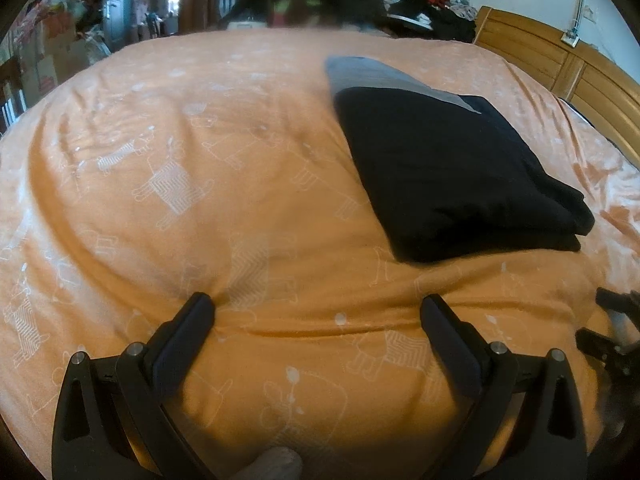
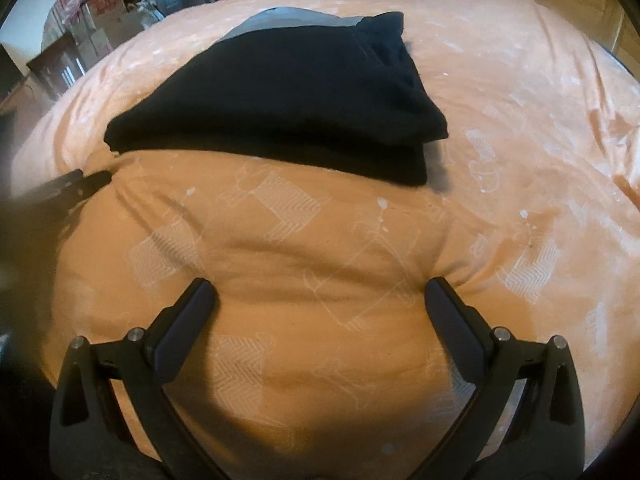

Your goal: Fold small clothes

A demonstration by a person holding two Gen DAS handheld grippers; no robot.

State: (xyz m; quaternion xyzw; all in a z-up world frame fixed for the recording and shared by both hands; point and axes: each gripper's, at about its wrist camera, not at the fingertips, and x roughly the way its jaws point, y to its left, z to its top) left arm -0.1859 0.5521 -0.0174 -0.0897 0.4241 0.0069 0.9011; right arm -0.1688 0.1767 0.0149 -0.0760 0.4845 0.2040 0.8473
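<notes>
Orange cartoon-printed bedspread (image 1: 168,184) fills both views; the left gripper (image 1: 318,320) and right gripper (image 2: 320,300), jaws spread wide and empty, press into it near the bed's front edge. Beyond them lies the folded black-and-grey garment (image 2: 280,92). Closing now would probably pinch bedspread; only the left view shows the wooden headboard (image 1: 560,68).

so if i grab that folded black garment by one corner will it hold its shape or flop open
The folded black garment would probably flop open: its stacked layers look soft and loose at the near edge. It seems light for its size, barely denting the orange bedcover. Pushed, it would likely bunch rather than slide on that wrinkled cloth.
</notes>
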